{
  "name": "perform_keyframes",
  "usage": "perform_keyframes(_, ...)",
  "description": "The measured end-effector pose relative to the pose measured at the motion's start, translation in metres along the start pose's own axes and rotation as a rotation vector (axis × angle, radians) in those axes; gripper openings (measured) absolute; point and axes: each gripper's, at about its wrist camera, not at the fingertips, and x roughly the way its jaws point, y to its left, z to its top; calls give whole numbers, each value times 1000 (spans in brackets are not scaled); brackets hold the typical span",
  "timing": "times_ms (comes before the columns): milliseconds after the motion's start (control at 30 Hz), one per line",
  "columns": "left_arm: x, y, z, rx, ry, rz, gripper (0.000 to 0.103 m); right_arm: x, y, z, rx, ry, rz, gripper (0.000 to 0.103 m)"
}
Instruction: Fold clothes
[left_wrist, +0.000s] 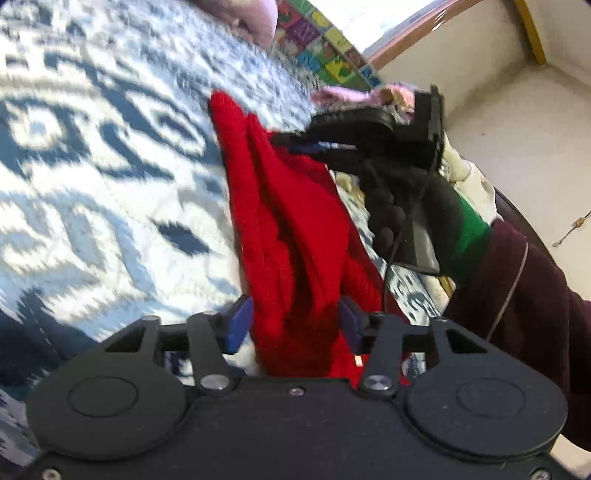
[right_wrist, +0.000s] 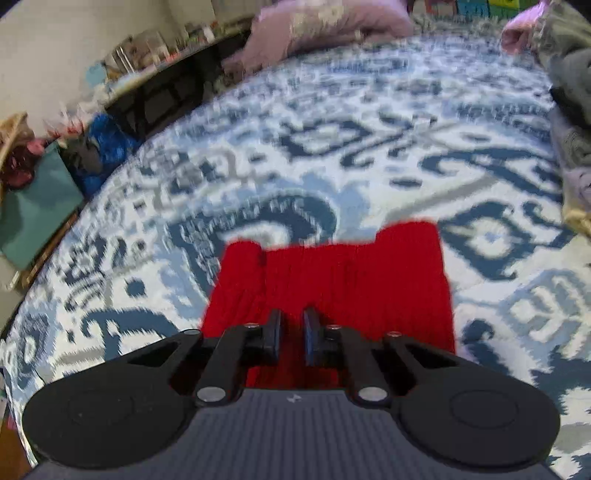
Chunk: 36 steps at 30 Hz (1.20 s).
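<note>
A red knitted garment (left_wrist: 291, 229) hangs bunched above the blue-and-white patterned bedspread (left_wrist: 92, 147). My left gripper (left_wrist: 295, 321) has it bunched between its blue pads, jaws fairly wide around the thick cloth. My right gripper (left_wrist: 295, 142), held by a black-gloved hand, is shut on the garment's upper edge. In the right wrist view the red garment (right_wrist: 332, 273) spreads out ahead of my right gripper (right_wrist: 291, 332), whose fingers are nearly together with red cloth between them.
A pink pillow (right_wrist: 325, 29) lies at the far end of the bedspread (right_wrist: 369, 129). A pile of grey and beige clothes (right_wrist: 569, 110) sits at the right edge. Cluttered shelves and a teal box (right_wrist: 33, 206) stand left of the bed.
</note>
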Motion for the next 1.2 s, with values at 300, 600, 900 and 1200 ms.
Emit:
perform_keyframes(300, 11, -16, -5, 123, 23, -5, 40, -24, 6, 17, -2, -109, 78, 13)
perform_keyframes(600, 12, -8, -6, 62, 68, -7, 22, -4, 20, 20, -50, -105, 63, 13)
perform_keyframes(900, 7, -7, -5, 44, 54, -4, 22, -30, 17, -2, -140, -88, -5, 27)
perform_keyframes(1200, -8, 0, 0, -37, -66, -23, 27, -102, 32, -59, -283, -137, 110, 27)
